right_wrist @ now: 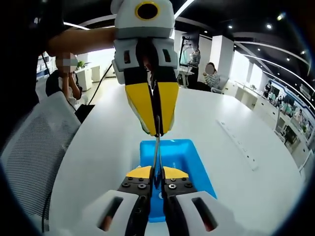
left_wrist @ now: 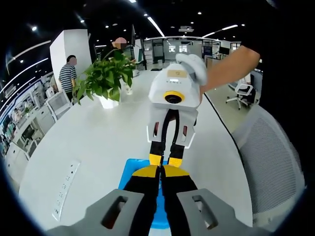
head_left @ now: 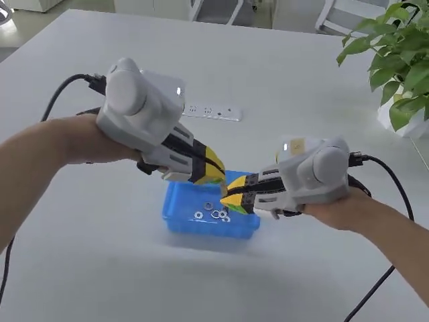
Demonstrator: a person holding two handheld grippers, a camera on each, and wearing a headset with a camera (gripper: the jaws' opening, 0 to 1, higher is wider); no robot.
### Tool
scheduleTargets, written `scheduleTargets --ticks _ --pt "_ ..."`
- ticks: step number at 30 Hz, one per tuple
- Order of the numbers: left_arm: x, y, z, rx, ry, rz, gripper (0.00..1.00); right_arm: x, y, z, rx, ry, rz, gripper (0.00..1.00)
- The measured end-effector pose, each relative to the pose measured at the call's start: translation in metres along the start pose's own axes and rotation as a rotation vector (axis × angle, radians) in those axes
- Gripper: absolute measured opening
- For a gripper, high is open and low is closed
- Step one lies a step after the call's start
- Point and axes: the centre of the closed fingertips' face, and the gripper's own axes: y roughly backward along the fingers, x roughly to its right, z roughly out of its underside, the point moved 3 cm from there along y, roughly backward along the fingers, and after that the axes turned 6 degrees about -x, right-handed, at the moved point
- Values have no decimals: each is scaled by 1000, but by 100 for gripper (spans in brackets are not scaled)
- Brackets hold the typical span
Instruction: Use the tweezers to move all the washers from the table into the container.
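A blue container sits on the white table with several washers in it. Above it my two grippers meet tip to tip. The thin metal tweezers run between them. My right gripper is shut on the near end. My left gripper, coming in from the top of the right gripper view, is shut around the far end. In the head view the left gripper is just above and left of the right gripper, both over the container's back edge.
A white power strip lies on the table behind the container. A potted plant stands at the far right edge. Cables trail from both grippers. Office chairs stand past the table's far side.
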Motion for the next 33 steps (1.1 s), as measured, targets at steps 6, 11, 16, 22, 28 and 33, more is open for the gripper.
scheduleTargets --ticks 6,11,16,22,28,33 --pt "14 8 -5 1 -10 32 5 -15 8 -6 7 -13 -5 7" --pt "25 11 -2 -16 -18 51 5 -28 12 -8 -7 -1 -6 6" --pt "33 13 3 -28 -25 54 5 -36 12 -8 -25 14 -9 6" --pt "45 10 18 -56 -28 49 5 -46 6 -2 -79 94 -14 6" --pt "58 2 35 -84 -26 40 5 -57 -3 8 -145 123 -34 5" --pt "63 -6 53 -121 -33 22 5 -60 -12 17 -192 150 -40 5"
